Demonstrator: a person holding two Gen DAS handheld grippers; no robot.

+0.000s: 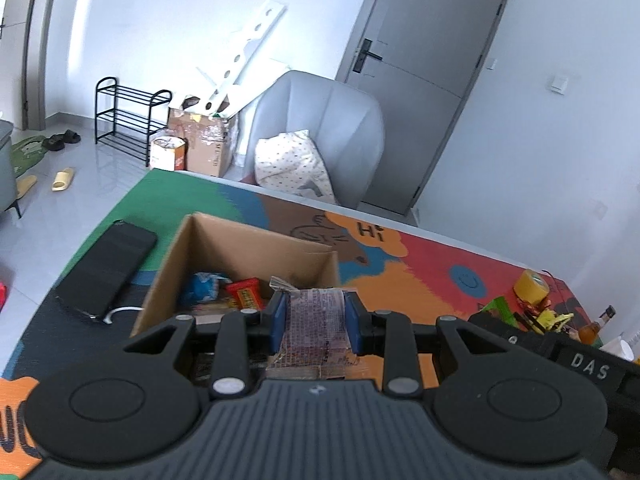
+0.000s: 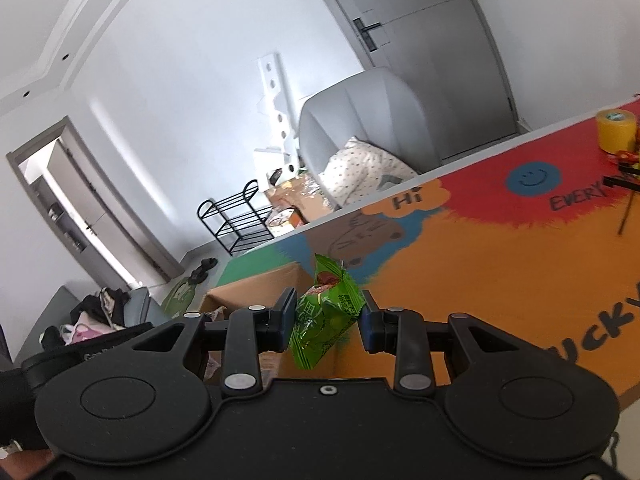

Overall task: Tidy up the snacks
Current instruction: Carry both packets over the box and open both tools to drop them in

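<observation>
On the table [image 1: 420, 264], covered with a colourful mat, stands an open box [image 1: 256, 252]. The left view looks down into it and shows a blue packet [image 1: 202, 286] and a red-orange packet [image 1: 246, 294] on its bottom; the right view shows only the outer wall and an edge of the box [image 2: 256, 284]. A black phone [image 1: 106, 268] lying just left of the box appears only in the left view. A yellow tape roll [image 2: 614, 130] stands far to the right in both views.

The left gripper [image 1: 314, 320] points downward over the near part of the box, and its blue pads [image 1: 277, 322] are narrow, pressing on a clear, printed wrapper [image 1: 314, 330]. The right gripper [image 2: 326, 322] is rolled to one side near the corner of the box, and its fingers pinch a green snack bag [image 2: 324, 314], which is above the mat.
</observation>
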